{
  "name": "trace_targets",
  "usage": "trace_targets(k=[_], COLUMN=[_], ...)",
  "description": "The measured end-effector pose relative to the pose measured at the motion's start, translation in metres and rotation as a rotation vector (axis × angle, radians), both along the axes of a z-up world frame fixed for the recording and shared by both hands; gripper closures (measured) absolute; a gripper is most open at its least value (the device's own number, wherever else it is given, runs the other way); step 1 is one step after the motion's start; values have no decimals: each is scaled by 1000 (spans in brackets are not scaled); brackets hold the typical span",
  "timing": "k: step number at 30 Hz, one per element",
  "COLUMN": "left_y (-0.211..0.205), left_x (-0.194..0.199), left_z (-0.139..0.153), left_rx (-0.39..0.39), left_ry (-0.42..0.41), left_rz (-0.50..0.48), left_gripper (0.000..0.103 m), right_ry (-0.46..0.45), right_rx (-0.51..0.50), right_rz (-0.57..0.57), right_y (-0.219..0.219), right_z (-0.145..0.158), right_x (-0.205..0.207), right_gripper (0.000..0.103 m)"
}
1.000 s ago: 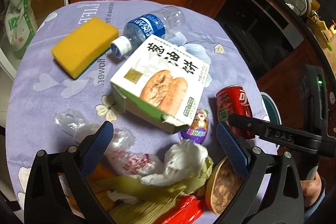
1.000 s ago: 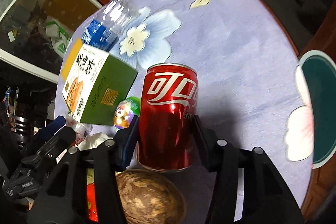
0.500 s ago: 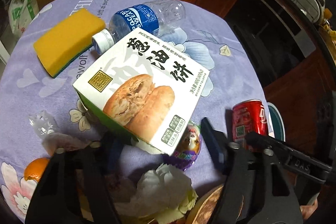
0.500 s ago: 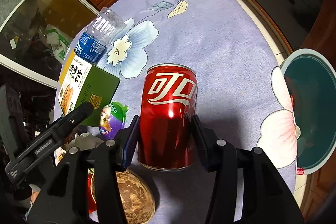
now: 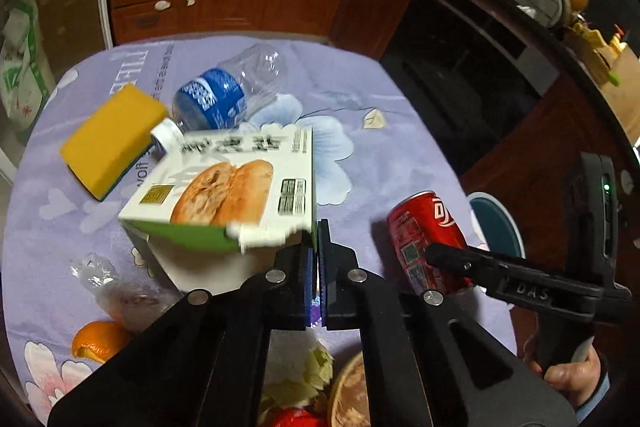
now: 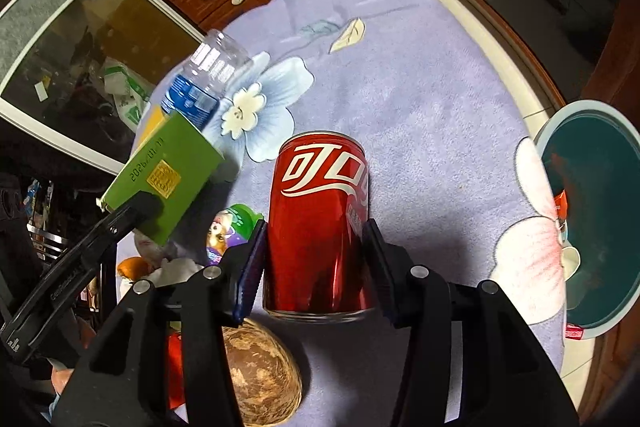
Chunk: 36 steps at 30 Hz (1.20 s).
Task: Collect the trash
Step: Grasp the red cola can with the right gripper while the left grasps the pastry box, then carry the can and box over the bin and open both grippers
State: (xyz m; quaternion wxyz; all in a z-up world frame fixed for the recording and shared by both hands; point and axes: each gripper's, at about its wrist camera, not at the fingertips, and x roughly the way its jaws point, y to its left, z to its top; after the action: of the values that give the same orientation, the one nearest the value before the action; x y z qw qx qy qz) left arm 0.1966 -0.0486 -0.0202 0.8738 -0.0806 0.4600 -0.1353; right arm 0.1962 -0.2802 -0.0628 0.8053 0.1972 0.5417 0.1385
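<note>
So the left hand-held gripper (image 5: 318, 251) has just been closing and is now clamped right down on the edge of the food box (image 5: 232, 187). The box is white on top with a picture of flat cakes and green on the sides, and it's tilted up off the bench (image 5: 400, 155) with its far end over by the plastic bottle (image 5: 228, 95). The bottle lies on its side, cap pointing at the yellow sponge (image 5: 112, 143).

The right hand-held gripper (image 6: 316, 263) is grasping a red soda can (image 6: 320, 223), pads pressed on both sides of it, can upright as the camera sees it. Can't tell if the can's bottom touches the purple flowered cloth or not.

A teal bin (image 6: 592, 211) sits off the right edge of the bench, with a few scraps inside. Near the grippers there's a brown round husk (image 6: 256, 371), a purple toy egg (image 6: 228, 231), an orange peel (image 5: 100, 341) and a crumpled clear wrapper (image 5: 100, 279).
</note>
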Motion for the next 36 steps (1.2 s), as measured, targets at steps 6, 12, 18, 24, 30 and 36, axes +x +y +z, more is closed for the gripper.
trace_targets(k=[6,12,18,24,30,36], left_y=[-10,-21,-34,-69,-123,-204], left_x=[-15,-32,-44,-54,-62,-70], left_z=[19,35,57,79,84,70], left_rx=[22,47,42,53,56,70], left_ry=[-34,-65,-103,-133,-123,-85], left_rz=[-26,-61,-77,-161,-288,-444], left_gripper=[100,100,100,100,100,100], right_ry=[-27,-57,-90,-138,-177,-179], right_rx=[27,49,63,90,98,100], right_rz=[-24,-48,-68,-120,-213,-351], right_y=[-12,-27,-41,-69,-121,-192], right_z=[15,28,42,57,66,58], right_x=[-13,-31,-45,-59,-77,-102], right_gripper=[57,57,57,57,57,57])
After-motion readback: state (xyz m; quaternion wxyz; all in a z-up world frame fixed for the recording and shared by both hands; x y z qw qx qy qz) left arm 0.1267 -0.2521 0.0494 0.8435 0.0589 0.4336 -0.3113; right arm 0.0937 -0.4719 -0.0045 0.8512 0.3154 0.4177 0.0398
